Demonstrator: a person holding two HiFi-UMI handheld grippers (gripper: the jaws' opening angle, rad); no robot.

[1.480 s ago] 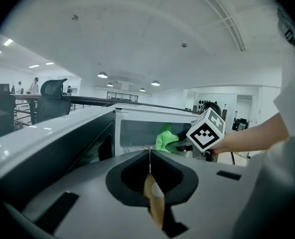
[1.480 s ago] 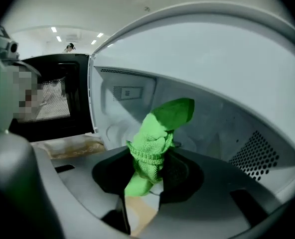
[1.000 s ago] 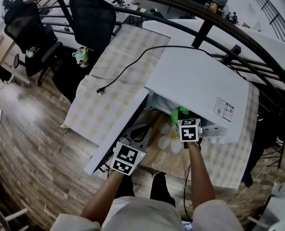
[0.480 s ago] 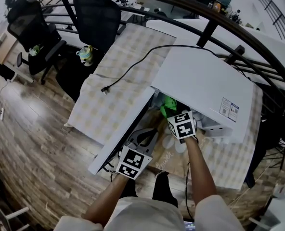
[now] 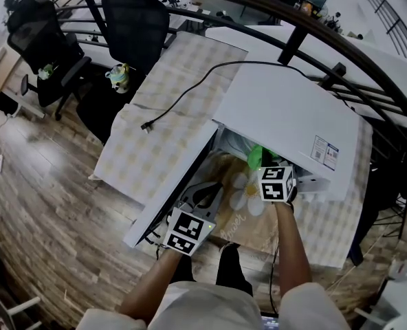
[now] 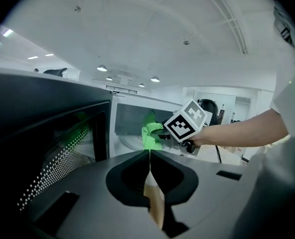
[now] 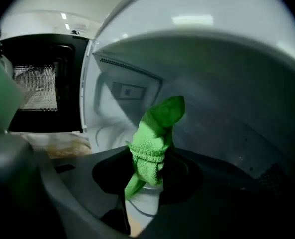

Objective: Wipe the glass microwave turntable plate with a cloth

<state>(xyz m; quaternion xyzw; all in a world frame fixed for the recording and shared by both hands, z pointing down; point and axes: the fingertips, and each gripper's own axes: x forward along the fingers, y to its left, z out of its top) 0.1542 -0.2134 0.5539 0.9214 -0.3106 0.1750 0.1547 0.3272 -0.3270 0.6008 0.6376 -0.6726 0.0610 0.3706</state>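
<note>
Right gripper holds a green cloth at the mouth of the open microwave

The right gripper [image 7: 148,164] has its 2 jaws clamped on the cloth [image 7: 155,128], which stands bunched above them. The cloth's long axis runs upward, its folded tip leans right and into the cavity, and a short tail hangs below the jaws. The cavity walls and ceiling stand clear of the tip on every side, with the vented left wall nearest. The glass turntable plate [image 6: 129,142] shows only as faint curved lines low on the cavity floor, below and left of the cloth; I cannot tell if the cloth touches it. The door [image 5: 172,188] is swung wide to the left, leaving the front of the microwave [image 5: 293,115] open. The left gripper [image 6: 150,156] sits outside by the door's edge, jaws pressed together on nothing. The microwave rests on a checked table [image 5: 155,129].
</note>
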